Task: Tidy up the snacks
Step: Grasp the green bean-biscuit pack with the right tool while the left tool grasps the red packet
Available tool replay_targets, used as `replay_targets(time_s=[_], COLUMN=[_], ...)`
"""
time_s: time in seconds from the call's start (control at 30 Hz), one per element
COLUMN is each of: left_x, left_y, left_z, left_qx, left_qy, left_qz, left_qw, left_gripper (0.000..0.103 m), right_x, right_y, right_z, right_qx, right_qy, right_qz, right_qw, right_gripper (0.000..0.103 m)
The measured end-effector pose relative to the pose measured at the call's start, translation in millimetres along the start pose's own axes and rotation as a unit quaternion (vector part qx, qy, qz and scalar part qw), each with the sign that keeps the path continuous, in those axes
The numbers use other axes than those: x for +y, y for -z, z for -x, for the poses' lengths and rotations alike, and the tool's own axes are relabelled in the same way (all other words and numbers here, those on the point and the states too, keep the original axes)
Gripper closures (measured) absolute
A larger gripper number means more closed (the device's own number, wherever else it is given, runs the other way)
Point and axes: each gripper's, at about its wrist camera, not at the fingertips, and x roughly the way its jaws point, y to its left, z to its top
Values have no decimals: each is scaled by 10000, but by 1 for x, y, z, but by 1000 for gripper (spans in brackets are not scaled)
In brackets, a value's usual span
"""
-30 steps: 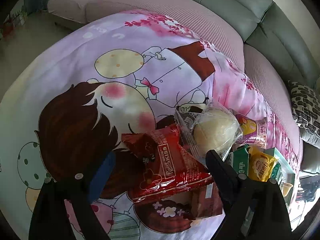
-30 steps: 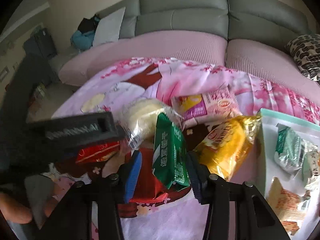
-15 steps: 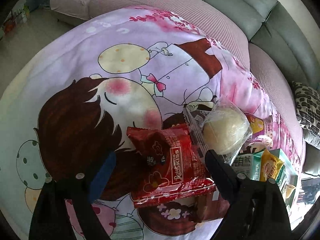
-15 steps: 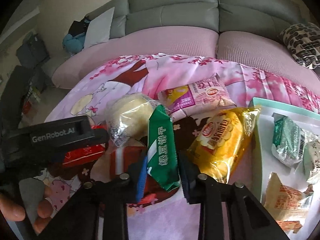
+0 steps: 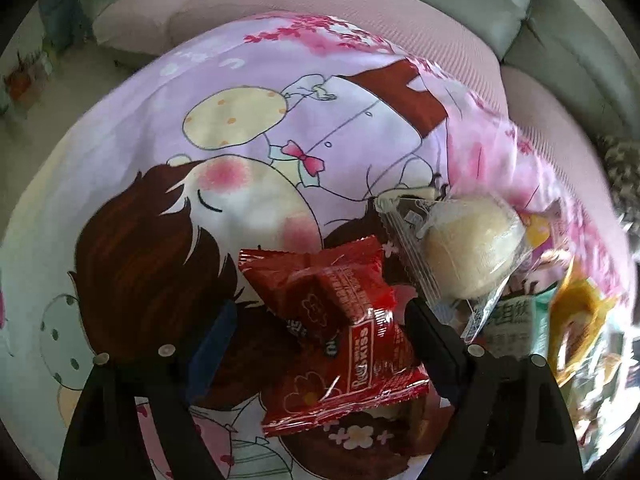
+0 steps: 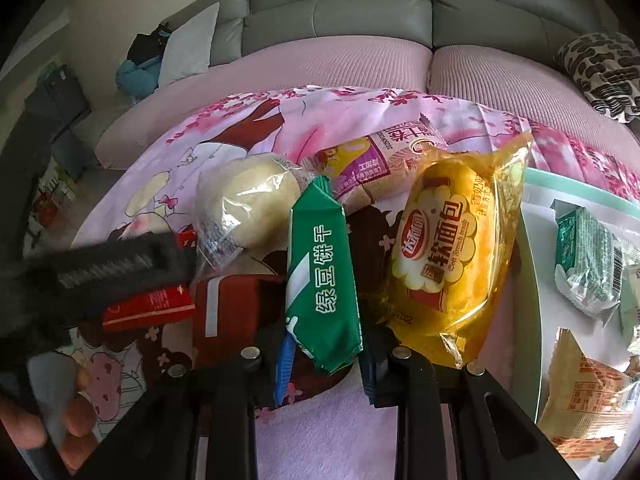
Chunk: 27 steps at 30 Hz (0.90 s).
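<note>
Right gripper (image 6: 324,354): jaws clamped on lower end of green biscuit packet (image 6: 322,276), packet upright between blue pads
Left gripper (image 5: 320,332): jaws wide apart, straddling red snack packet (image 5: 340,332) lying flat on cartoon-print cloth (image 5: 208,128); pads not touching it
Clear-wrapped pale bun (image 6: 252,208) just left of green packet, overlapping red packet's upper right corner
Yellow soft-bread bag (image 6: 448,256) right of green packet, edge resting on tray (image 6: 532,264)
Tray holds green-white wrapped snack (image 6: 588,264) and orange-print packet (image 6: 588,392)
</note>
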Motion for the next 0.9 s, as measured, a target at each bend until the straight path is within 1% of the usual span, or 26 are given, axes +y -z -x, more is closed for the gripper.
replay_targets(time_s=[0.1,0.17,0.2,0.23,0.3,0.33,0.43,0.67,0.9], left_x=[1,2,3,5,7,7,8,3,3], left_y=[-2,-2,-3,-2,-2,-1,0,0,2], left_z=[0,1,1,2,4,4,6,4,7], left_qx=[-5,-13,-25,-35,-40,-46,-73,-144,-156], left_qy=[42,16,-16,-34,-16,-15,-4,-36,-26], left_qz=[32,72,70,64,70,67,49,-60,-106], left_qw=[10000,10000,10000,10000,10000,10000,10000,9999,9998], left_gripper=[21,25,30,32,34,37,38,38,38], right_x=[-1,-1,-1,-1,-1,-1,-1,1,-2], right_y=[0,0,0,0,0,0,-1,0,0], right_z=[0,0,0,1,1,1,1,1,2], right_qx=[-17,-20,-27,-29,-36,-37,-55,-171,-153], right_qy=[-29,-39,-41,-41,-47,-51,-64,-38,-143], right_qz=[-18,-25,-27,-29,-27,-28,-48,-13,-124], right_qw=[10000,10000,10000,10000,10000,10000,10000,9998,9997], right_gripper=[74,74,74,74,74,74,74,74,74])
